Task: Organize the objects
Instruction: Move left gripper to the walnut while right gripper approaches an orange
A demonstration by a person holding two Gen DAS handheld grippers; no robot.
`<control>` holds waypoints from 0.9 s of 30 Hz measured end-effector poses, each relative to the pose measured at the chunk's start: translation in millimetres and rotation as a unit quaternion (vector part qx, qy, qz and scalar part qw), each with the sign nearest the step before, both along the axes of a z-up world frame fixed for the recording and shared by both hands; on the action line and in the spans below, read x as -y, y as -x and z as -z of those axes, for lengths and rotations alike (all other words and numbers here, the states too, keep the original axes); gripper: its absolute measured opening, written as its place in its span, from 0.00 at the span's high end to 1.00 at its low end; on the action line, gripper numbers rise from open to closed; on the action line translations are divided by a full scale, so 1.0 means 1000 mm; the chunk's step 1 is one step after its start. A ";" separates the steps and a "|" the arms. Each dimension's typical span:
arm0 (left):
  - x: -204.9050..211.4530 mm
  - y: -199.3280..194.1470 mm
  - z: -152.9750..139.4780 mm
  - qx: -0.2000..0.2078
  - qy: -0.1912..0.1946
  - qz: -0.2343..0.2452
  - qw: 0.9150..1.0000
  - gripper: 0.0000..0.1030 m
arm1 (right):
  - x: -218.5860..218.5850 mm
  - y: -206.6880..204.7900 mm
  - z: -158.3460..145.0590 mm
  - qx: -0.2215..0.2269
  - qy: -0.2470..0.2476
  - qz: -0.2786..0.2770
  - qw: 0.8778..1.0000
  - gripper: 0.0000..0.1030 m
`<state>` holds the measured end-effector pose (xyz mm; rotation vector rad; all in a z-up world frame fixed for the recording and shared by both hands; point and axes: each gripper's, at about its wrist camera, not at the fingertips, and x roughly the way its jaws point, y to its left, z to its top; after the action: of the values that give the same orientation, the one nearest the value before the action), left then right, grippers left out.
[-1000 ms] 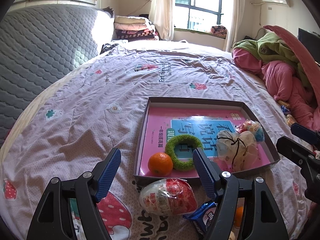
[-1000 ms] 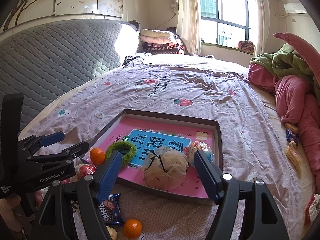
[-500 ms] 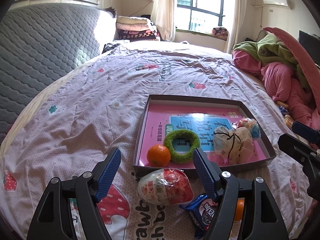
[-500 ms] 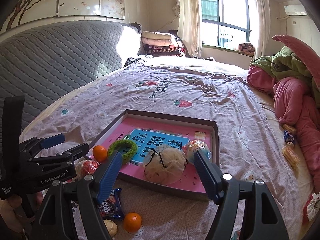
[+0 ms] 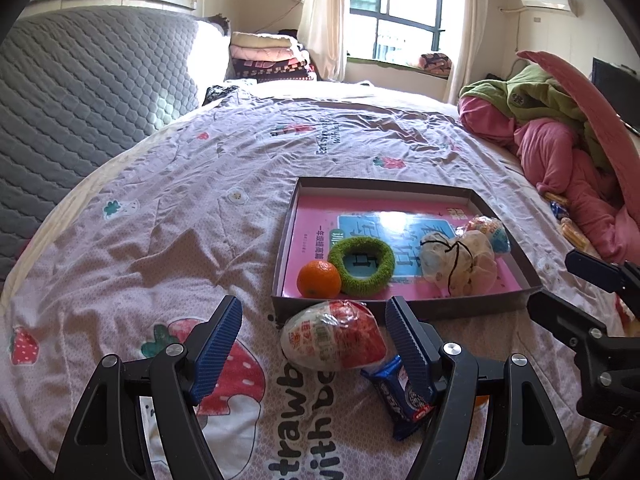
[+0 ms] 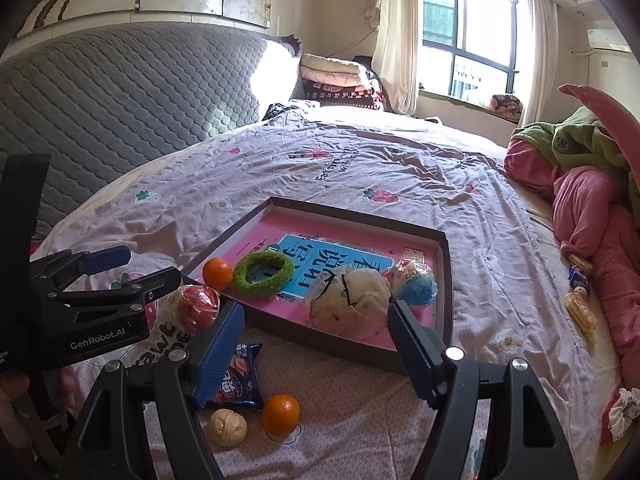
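A shallow grey box lined with a pink book lies on the bedspread. It holds an orange, a green fuzzy ring, a white mesh bag and a blue-and-white egg toy. In front of it lie a red-and-white egg packet and a blue snack packet. My left gripper is open just short of the egg packet, not touching it. My right gripper hangs open before the box. Near it lie a loose orange and a beige ball.
A pile of pink and green bedding fills the right side, with small snack packets at its foot. A grey quilted headboard runs along the left. Folded blankets are stacked at the far end by the window.
Both grippers have drawn back from the box, so the loose items in front of it show more fully. Their jaws stay as wide as before and nothing was picked up.
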<state>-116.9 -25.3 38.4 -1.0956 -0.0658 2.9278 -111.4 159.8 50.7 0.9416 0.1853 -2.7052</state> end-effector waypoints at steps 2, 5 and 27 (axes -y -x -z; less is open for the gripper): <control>-0.002 -0.005 0.000 0.000 0.003 0.003 1.000 0.27 | -0.002 -0.002 0.004 0.004 -0.003 0.001 1.000 0.28; -0.004 -0.011 0.003 0.001 0.002 0.009 1.000 0.27 | -0.005 -0.005 0.010 0.011 -0.007 0.004 1.000 0.28; -0.036 -0.052 0.032 0.023 0.002 0.061 0.998 0.27 | -0.032 -0.016 0.034 0.044 -0.012 0.003 0.999 0.28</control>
<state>-64.6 10.8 6.8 -1.1259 0.0070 2.7965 -95.5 192.2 16.8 1.0678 0.1982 -2.6655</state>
